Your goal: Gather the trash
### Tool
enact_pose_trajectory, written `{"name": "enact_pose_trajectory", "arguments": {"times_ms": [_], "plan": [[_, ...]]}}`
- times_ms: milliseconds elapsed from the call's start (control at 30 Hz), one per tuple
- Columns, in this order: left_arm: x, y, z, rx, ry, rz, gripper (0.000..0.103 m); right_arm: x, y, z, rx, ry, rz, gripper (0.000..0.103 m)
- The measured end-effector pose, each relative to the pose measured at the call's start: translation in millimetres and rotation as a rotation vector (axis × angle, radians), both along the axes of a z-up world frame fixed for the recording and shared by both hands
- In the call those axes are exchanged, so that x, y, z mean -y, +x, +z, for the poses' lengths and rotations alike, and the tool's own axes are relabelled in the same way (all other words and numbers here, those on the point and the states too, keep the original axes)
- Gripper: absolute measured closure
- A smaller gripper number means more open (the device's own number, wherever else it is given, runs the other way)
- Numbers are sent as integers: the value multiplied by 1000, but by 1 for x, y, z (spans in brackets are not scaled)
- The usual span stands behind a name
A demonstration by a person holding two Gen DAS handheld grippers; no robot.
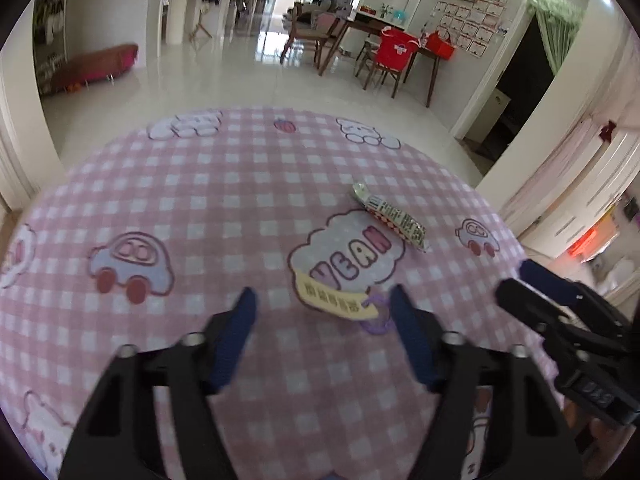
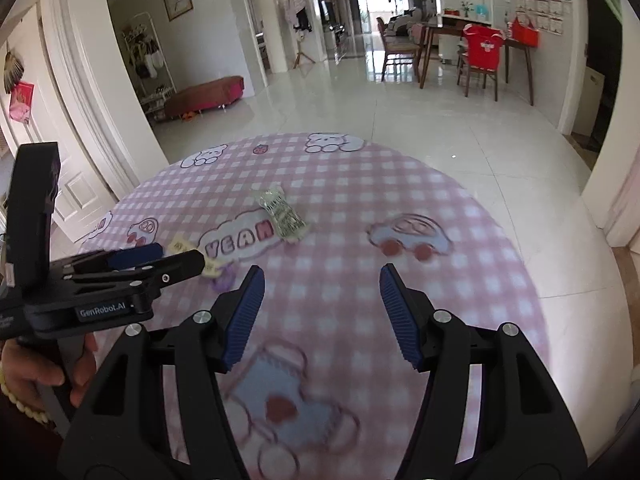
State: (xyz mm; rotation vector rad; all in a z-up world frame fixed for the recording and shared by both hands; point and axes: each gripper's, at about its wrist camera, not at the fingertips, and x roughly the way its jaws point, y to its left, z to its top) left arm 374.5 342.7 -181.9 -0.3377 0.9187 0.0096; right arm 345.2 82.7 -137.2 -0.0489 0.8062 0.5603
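Both the left gripper (image 1: 322,300) and right gripper (image 2: 320,280) are held spread; the flat wrapper (image 1: 387,216) could be pushed along the tablecloth (image 1: 200,200).

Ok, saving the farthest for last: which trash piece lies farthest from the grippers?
The green-and-white wrapper, beyond the cloud print; the yellow slip and purple scrap lie at the left gripper's fingertips.

Bare checked tablecloth (image 2: 460,208) is left open toward the table's far edge; only a wrapper (image 2: 282,216) is seen lying mid-table
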Motion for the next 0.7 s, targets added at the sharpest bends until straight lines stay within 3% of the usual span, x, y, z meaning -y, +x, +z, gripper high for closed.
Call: {"name": "enact_pose_trajectory", "arguments": {"times_ms": [67, 100, 133, 267, 433, 500, 533, 567, 700], "plan": [[3, 5, -3, 9, -11, -10, 59, -8, 10, -4, -7, -5, 6, 43], [5, 7, -5, 5, -19, -27, 75, -11, 14, -5, -12, -3, 14, 43], [8, 10, -7, -2, -33, -43, 99, -17, 18, -7, -7, -14, 23, 43], [17, 11, -5, 37, 21, -72, 103, -37, 31, -16, -14, -35, 45, 43], [1, 11, 4, 90, 26, -7, 103, -57, 52, -26, -28, -80, 83, 43], [-2, 11, 4, 93, 46, 12, 103, -64, 59, -31, -43, -98, 103, 50], [-3, 11, 4, 95, 46, 16, 103, -68, 60, -33, -45, -107, 115, 65], [-1, 12, 4, 93, 46, 13, 103, -70, 60, -34, -30, -135, 115, 72], [8, 14, 7, 96, 58, 3, 103, -67, 50, -33, -3, -161, 137, 85]]}}
